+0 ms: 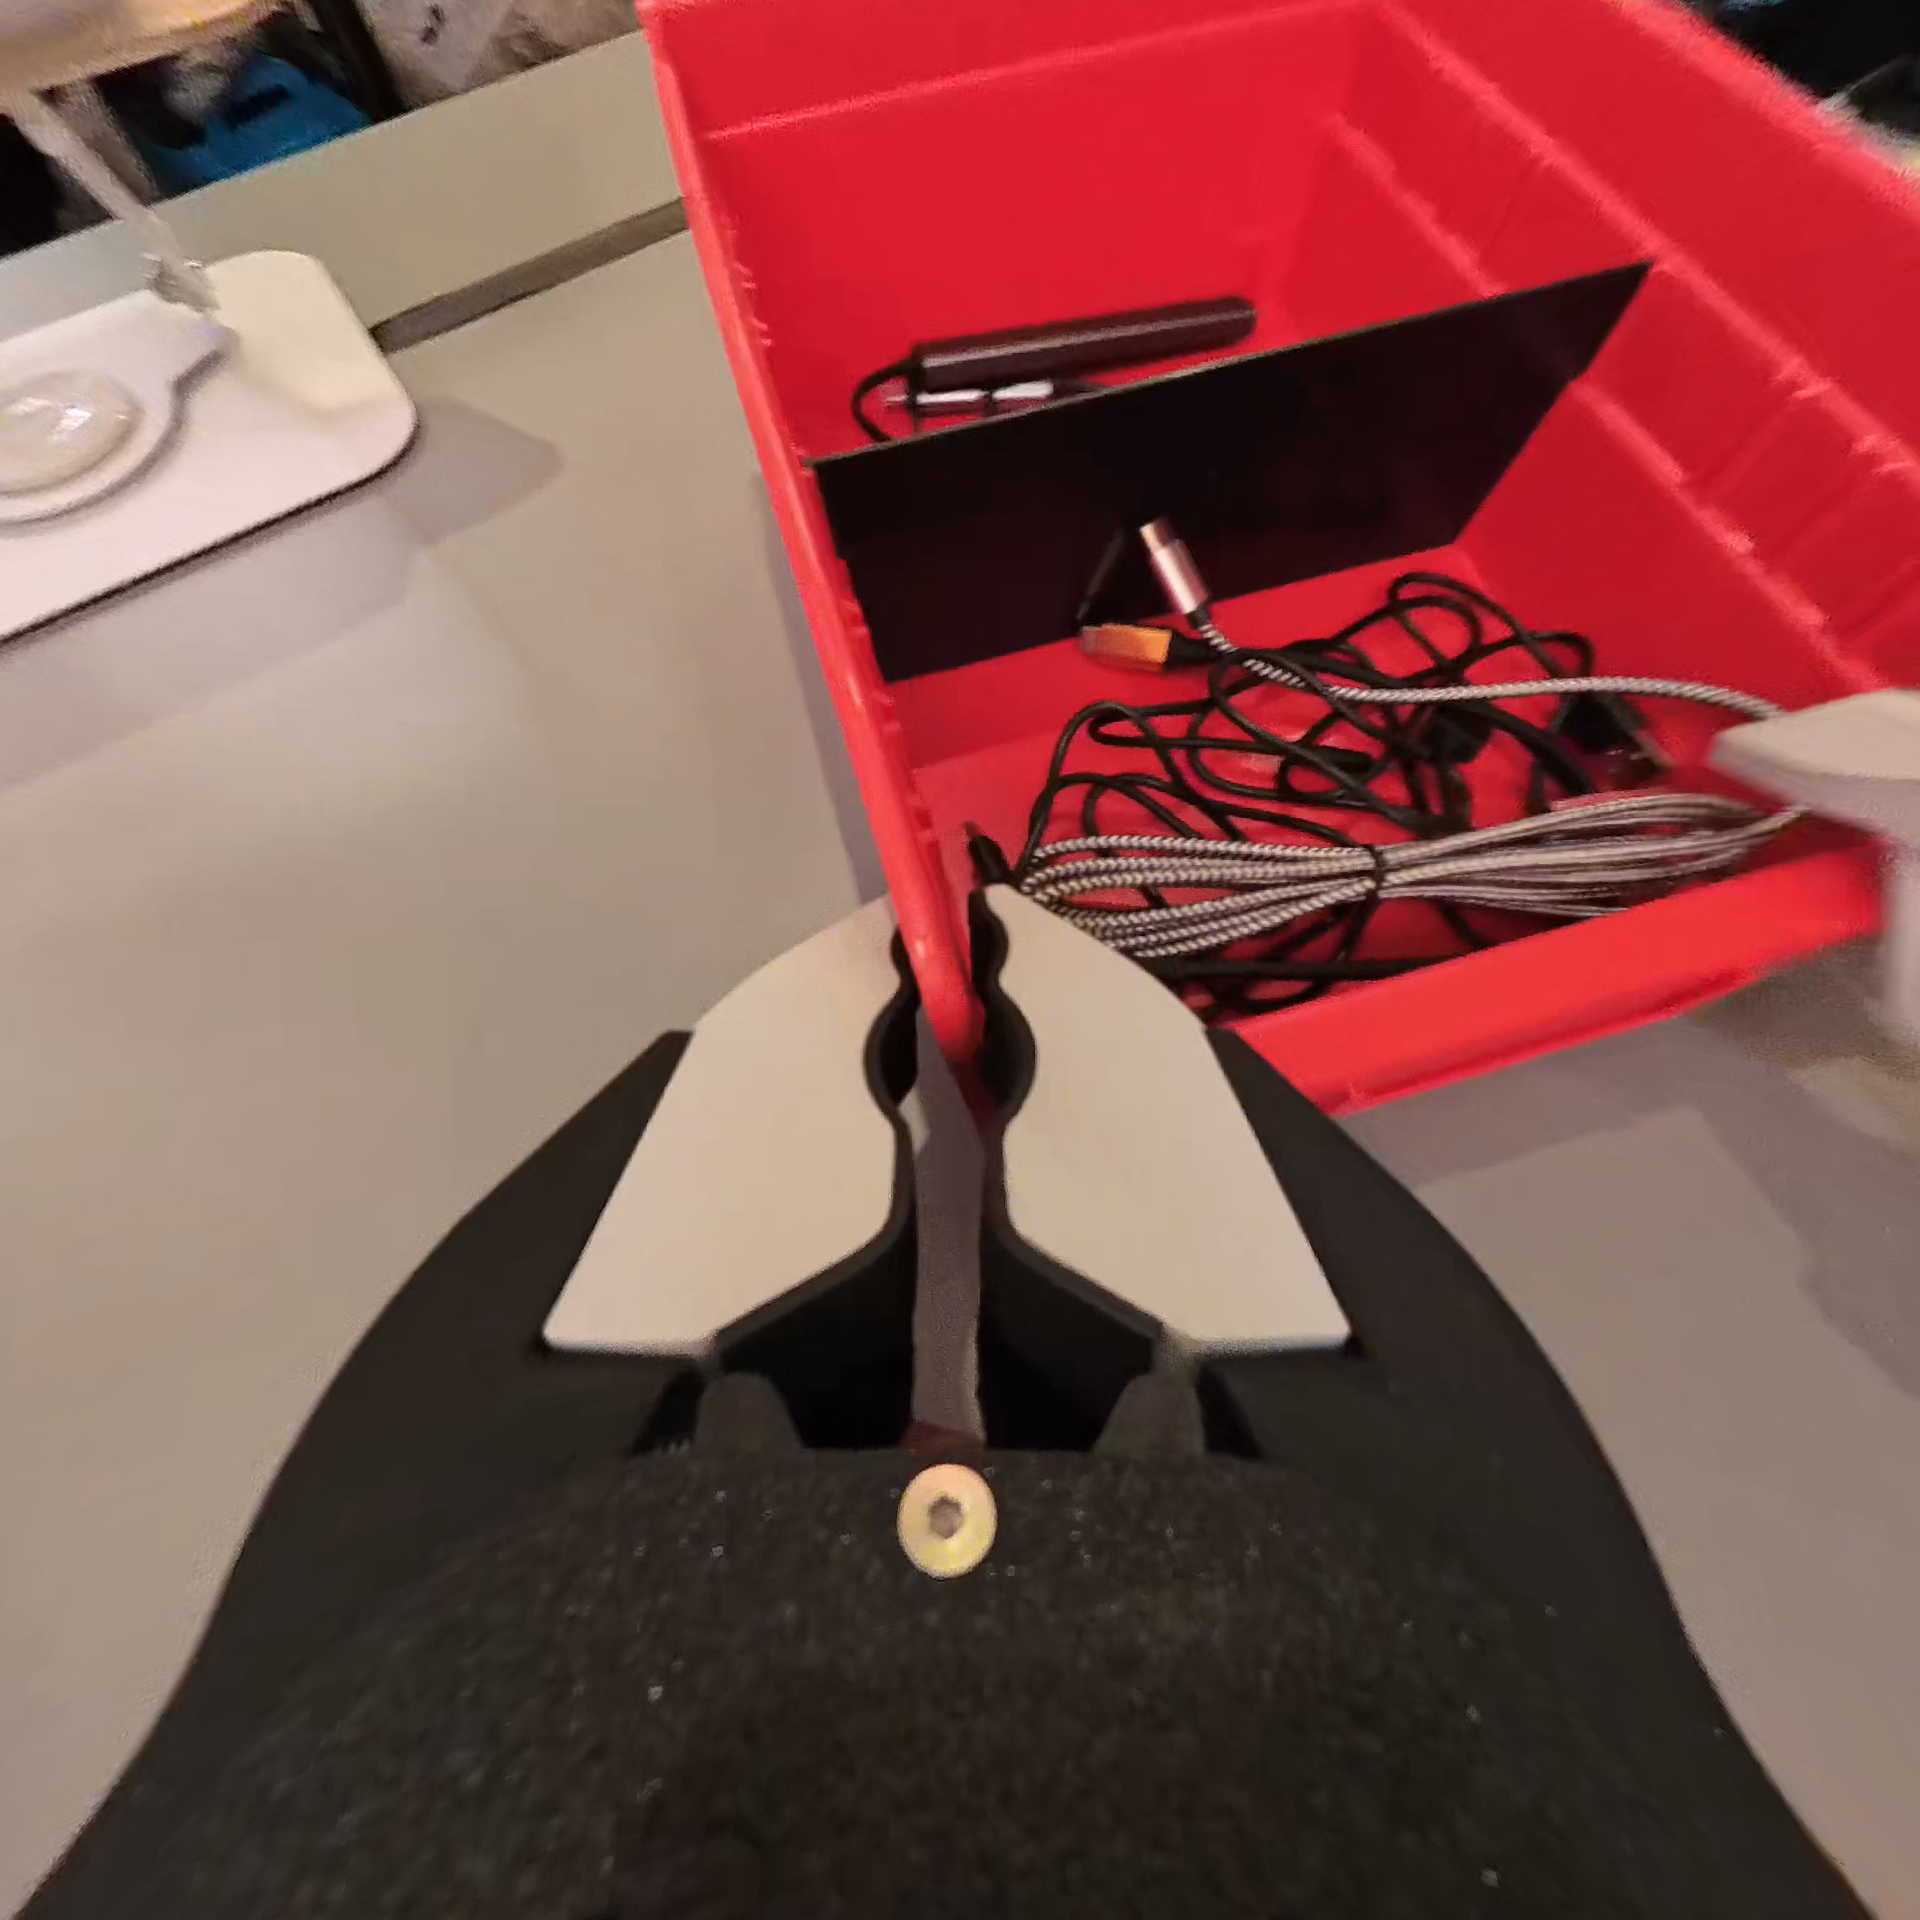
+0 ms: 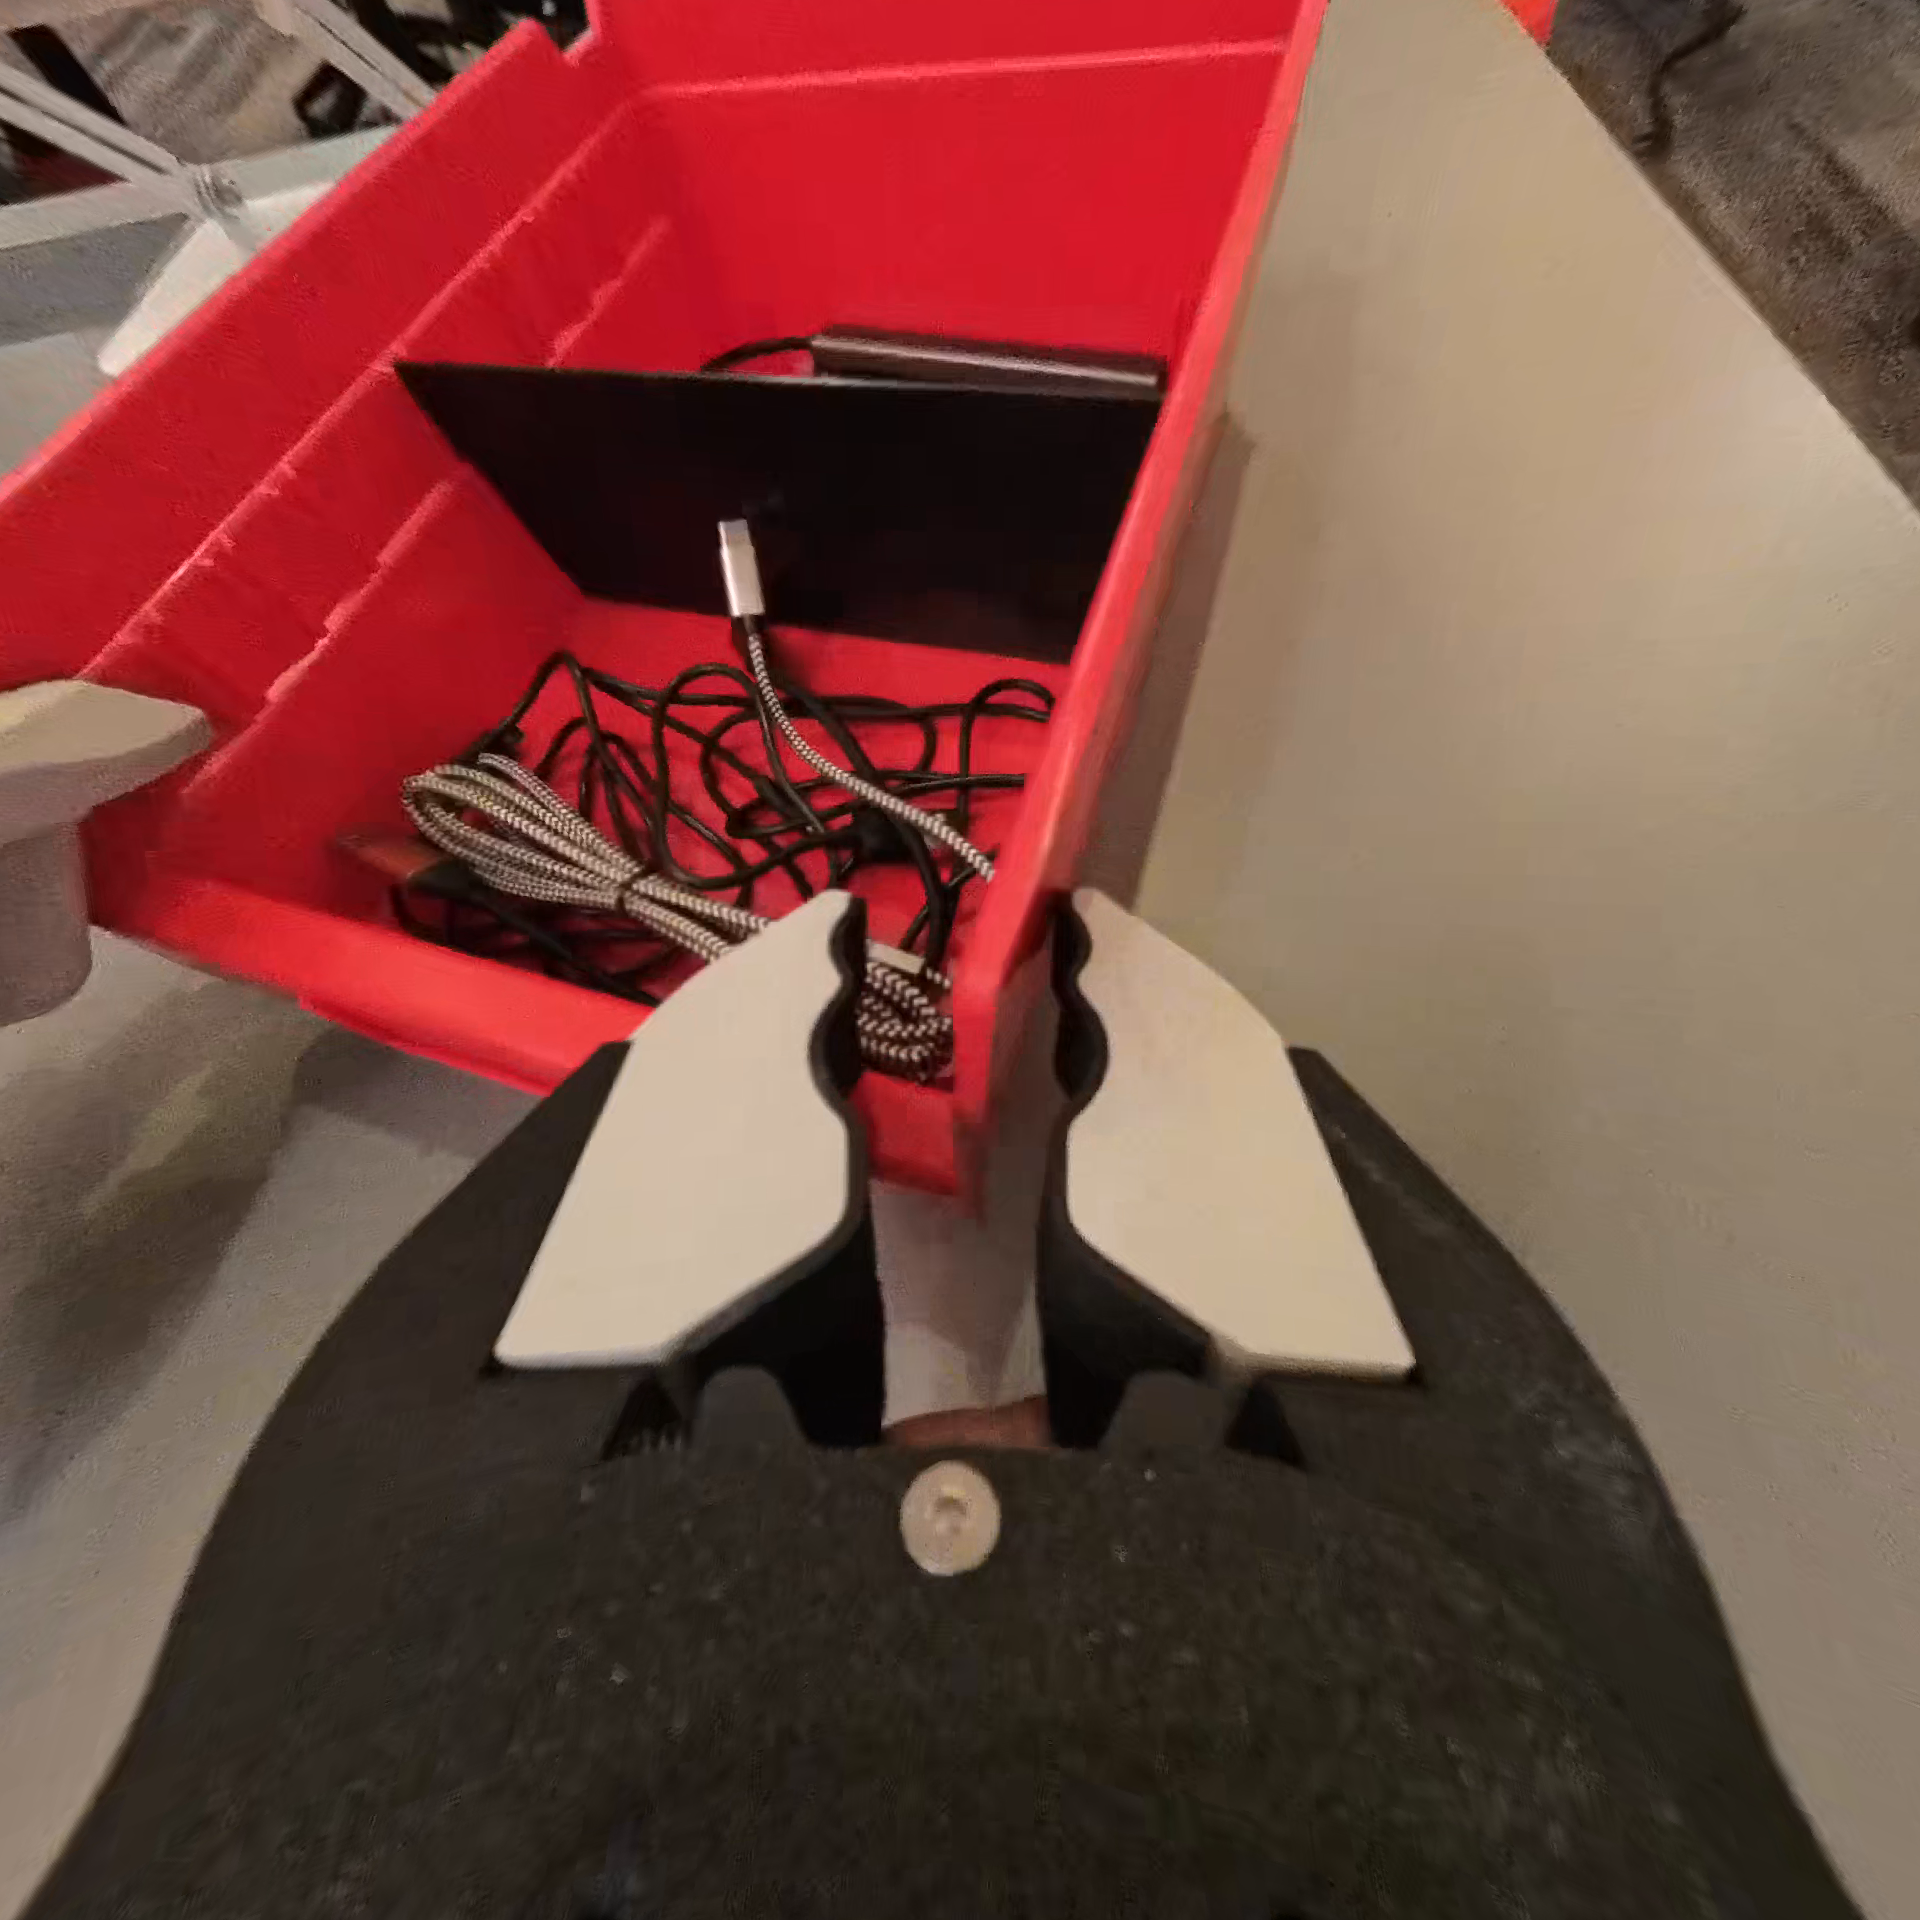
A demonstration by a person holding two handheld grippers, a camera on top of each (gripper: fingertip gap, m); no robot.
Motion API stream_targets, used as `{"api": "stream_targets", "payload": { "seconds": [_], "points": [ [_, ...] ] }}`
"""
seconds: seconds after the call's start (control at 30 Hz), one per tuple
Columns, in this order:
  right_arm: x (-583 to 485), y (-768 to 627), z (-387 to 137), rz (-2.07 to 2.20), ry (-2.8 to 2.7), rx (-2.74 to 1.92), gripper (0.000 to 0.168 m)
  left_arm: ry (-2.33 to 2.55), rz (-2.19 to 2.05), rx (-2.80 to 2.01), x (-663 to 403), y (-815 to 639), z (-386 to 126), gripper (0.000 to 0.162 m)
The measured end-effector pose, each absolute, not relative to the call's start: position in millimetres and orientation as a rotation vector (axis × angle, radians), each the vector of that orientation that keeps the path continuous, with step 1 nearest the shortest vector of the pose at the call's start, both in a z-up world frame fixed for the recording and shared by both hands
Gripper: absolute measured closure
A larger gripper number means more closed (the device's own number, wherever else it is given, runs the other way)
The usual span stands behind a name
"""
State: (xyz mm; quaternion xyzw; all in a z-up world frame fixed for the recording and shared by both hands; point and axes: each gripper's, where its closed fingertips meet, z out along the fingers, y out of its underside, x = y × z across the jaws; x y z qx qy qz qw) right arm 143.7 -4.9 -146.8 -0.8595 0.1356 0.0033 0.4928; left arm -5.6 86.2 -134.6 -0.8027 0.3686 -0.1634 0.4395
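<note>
While cables (image 1: 1299,821) lay lower right in the bin (image 1: 831,520), left hand-held gripper (image 1: 940,940) pinched its wall; right hand-held gripper (image 2: 956,935) straddled the opposite wall, half open.

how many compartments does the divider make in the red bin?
2. Near compartment holds the tangled cables; far compartment, behind the black divider, holds a dark bar-shaped device. The bin's far end is cropped.
</note>
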Motion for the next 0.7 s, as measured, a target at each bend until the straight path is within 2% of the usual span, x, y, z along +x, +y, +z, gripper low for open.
{"api": "stream_targets", "payload": {
  "seconds": [0.07, 0.2, 0.33, 0.5, 0.63, 0.7],
  "points": [
    [147, -8, -139, 0.017, 0.38, -2.036, 0.156, 0.898, -0.387, -1.973, -13, 83, -128, 0.155],
    [118, -11, -121, -0.006, 0.32, -1.976, 0.162, 0.855, -0.338, -1.882, -55, 62, -107, 0.154],
    [41, 11, -103, 0.011, 0.173, -1.944, 0.163, 0.703, -0.246, -1.849, -143, 64, -91, 0.154],
    [-63, 52, -105, 0.043, 0.012, -1.976, 0.163, 0.576, -0.145, -1.89, -247, 88, -82, 0.156],
    [-95, 77, -124, 0.009, -0.03, -2.029, 0.161, 0.547, -0.144, -1.948, -277, 112, -102, 0.157],
    [-96, 83, -136, 0.028, -0.038, -2.069, 0.151, 0.586, -0.161, -1.993, -273, 113, -119, 0.154]
  ]
}}
